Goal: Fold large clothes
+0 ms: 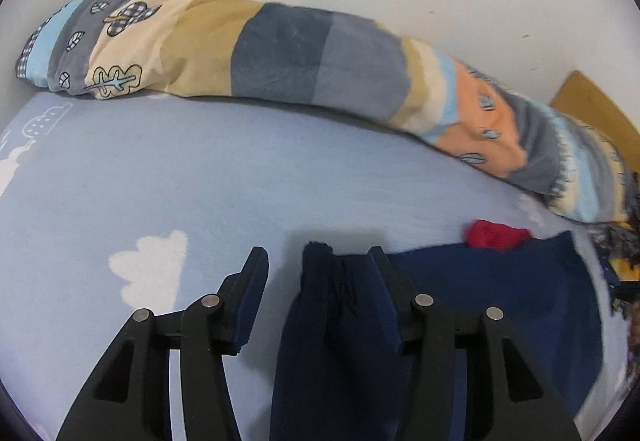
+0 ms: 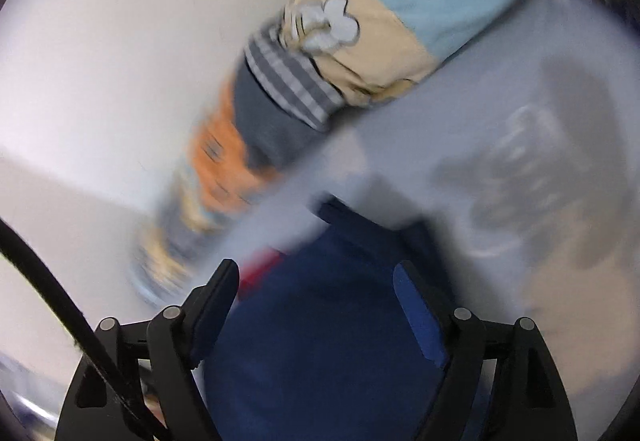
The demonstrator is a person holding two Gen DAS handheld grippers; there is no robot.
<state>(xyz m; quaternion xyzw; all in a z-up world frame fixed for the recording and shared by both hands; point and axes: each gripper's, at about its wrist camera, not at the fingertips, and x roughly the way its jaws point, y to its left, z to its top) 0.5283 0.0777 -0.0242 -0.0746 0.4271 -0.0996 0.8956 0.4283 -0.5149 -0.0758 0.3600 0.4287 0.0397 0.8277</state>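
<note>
Navy garment on a cloud-print bed.
Left wrist view: the left gripper [image 1: 318, 257] has its fingers spread over a bunched fold of the navy garment [image 1: 472, 293], beside a rolled quilt [image 1: 280, 57]. Right wrist view, blurred: the right gripper [image 2: 316, 273] is spread above the garment [image 2: 320, 341].

Right gripper [image 2: 316, 281] gapes over blurred, seemingly navy garment [image 2: 320, 341].

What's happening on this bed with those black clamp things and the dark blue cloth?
A person is folding a navy garment on a light blue bed sheet, using a handheld gripper in each hand. The left gripper is open, with a bunched edge of the garment between its fingers. The right gripper is also open over the same cloth, though its view is blurred. A rolled patchwork quilt lies along the wall, and something red peeks out by the garment.
</note>
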